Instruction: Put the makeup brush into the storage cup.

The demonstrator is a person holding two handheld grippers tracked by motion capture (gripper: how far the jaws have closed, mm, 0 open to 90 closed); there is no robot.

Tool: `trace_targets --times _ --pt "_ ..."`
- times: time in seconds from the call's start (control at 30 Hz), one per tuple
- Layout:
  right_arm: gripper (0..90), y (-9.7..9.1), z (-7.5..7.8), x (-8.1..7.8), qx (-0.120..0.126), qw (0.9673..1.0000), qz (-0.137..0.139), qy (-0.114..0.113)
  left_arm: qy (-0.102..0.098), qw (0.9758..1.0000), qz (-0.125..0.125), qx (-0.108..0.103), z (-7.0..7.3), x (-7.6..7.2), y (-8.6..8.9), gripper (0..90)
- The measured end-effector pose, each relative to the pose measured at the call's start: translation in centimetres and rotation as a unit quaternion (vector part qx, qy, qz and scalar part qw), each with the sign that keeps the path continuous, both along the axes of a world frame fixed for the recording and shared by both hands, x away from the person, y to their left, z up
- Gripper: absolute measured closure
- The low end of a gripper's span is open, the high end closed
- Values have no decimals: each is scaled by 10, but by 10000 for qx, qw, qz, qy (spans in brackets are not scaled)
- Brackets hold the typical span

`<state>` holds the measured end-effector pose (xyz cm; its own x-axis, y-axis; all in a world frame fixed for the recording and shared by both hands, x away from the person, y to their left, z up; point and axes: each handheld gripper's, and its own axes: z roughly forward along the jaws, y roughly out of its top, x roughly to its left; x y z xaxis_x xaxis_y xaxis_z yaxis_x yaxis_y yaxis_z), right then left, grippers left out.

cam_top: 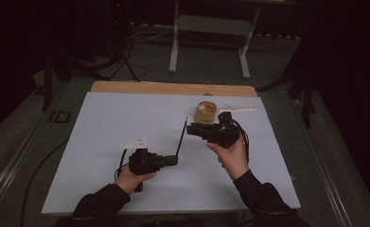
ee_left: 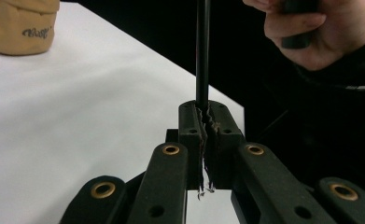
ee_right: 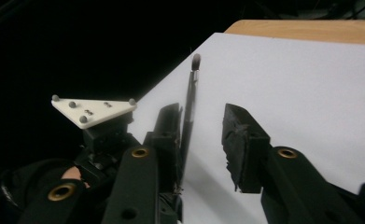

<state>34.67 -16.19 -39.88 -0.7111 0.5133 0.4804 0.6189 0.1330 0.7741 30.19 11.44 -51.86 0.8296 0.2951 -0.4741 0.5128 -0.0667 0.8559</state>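
your left gripper [cam_top: 172,160] clamps the brush [cam_top: 181,136] while your right gripper [ee_right: 201,140], jaws apart, straddles it toward 12 o'clock; closing off-centre could lever it loose.

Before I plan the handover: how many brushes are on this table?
1. The brush is clamped in the left gripper, its handle running between the right gripper's open jaws. More could be hidden inside the bag.

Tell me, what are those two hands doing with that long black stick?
A person holds a gripper in each hand over a white table. The left gripper is shut on a thin black brush, pinching its handle. The right gripper is open around the brush, its jaws on either side, not yet squeezing it. It looks like the brush is about to pass from one gripper to the other. A tan cup sits farther back.
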Motion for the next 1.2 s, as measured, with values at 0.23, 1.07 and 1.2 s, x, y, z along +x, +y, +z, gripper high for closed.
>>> trace_targets --times 0.23,1.07,1.2 --pt "773 7 -2 2 51 9999 63 106 -111 9998 -127 91 -2 0 -4 860" --pt "857 0 36 -16 -233 9930 20 -1161 -886 9922 54 876 24 -3 8 580" --pt "857 -12 45 -11 -250 9910 -164 -1302 -994 9908 208 890 29 -6 20 513"
